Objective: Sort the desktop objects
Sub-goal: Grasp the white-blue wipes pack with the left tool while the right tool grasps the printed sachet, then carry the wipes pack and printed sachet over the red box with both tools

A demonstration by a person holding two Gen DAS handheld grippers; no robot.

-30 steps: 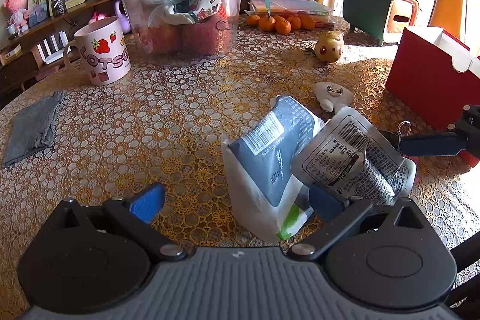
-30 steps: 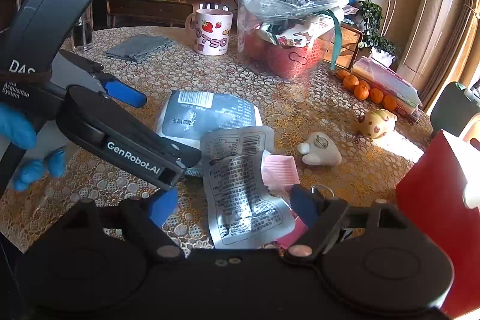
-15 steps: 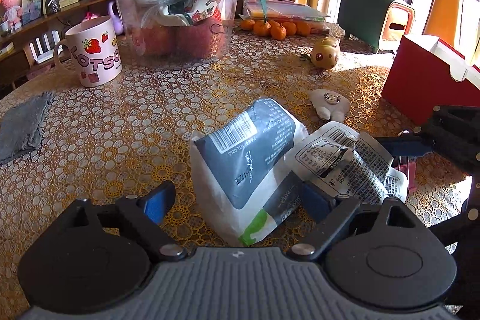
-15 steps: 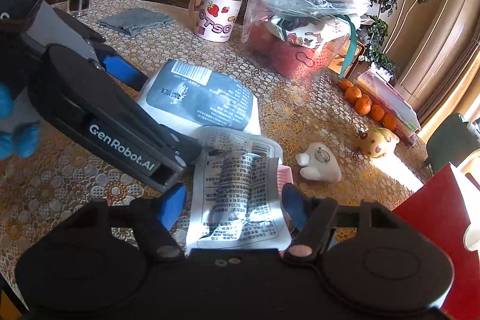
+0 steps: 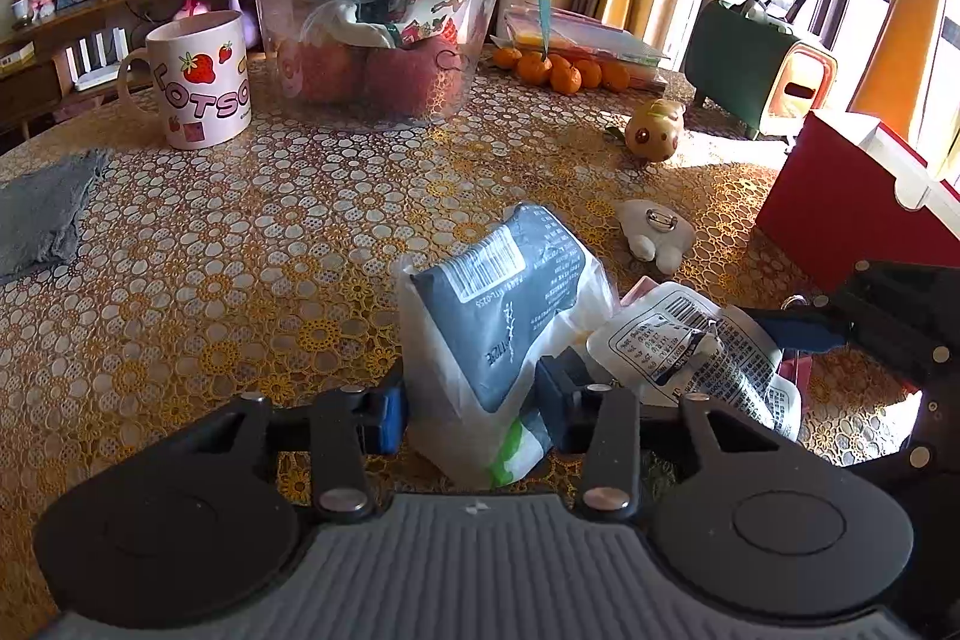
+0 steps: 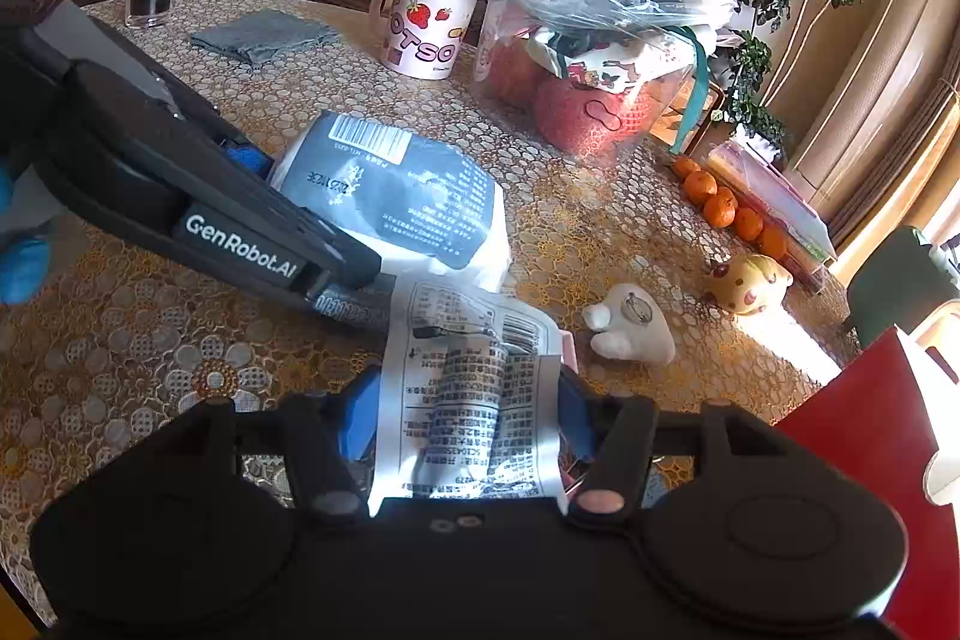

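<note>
On the worktop (image 5: 252,244), the grey-and-white packet (image 5: 498,334) has just been closed on by the left gripper (image 5: 474,409), its fingers clamped on it. Beside it, the printed white sachet (image 6: 474,394) is pinched by the right gripper (image 6: 465,415), jaws also just closing. Both wrappers are slick, so either could probably slide free when lifted.

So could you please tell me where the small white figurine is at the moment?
The small white figurine lies on the tablecloth, right of centre in both views, between the yellow toy and the two packets, left of the red box.
</note>
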